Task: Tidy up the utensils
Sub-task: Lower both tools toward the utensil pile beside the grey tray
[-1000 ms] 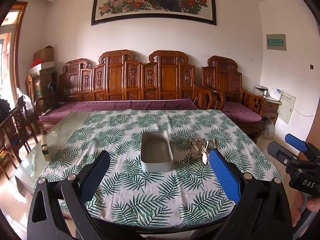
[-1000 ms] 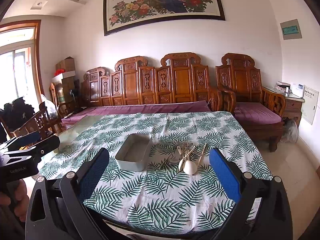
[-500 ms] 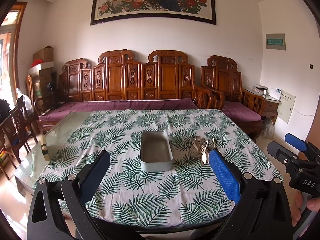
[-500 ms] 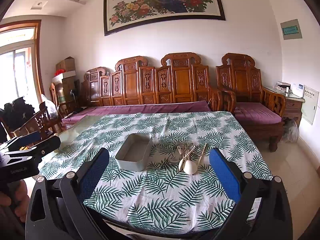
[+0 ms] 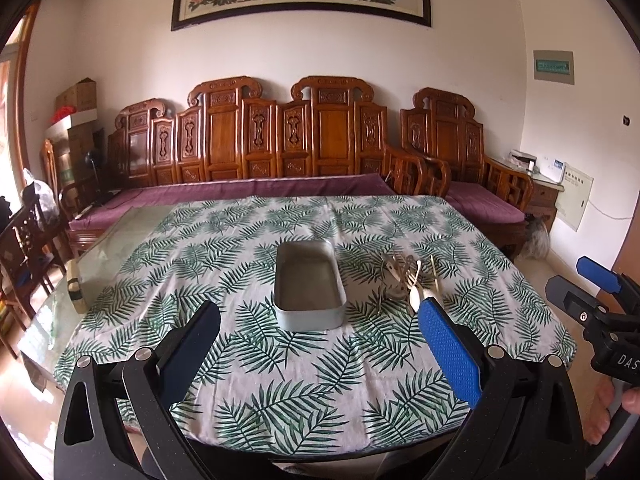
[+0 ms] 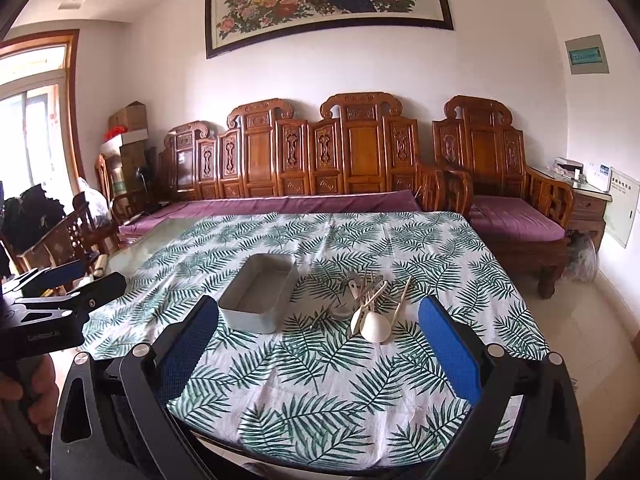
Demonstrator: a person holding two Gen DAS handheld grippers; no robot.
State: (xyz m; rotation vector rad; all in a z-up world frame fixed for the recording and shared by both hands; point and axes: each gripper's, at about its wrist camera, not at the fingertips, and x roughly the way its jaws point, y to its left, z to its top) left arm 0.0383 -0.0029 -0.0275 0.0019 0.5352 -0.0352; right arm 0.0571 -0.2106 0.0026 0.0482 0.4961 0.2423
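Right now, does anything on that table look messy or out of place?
Yes: the utensils lie in a crisscrossed heap on the tablecloth, a white spoon among them, right beside the grey tray, which holds nothing. Nothing looks spilled or broken.

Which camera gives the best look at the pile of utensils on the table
The right wrist view: the utensil pile lies unobstructed, with the white spoon and sticks distinct. In the left wrist view the utensil pile looks smaller, its near end hidden behind that claw's blue finger.
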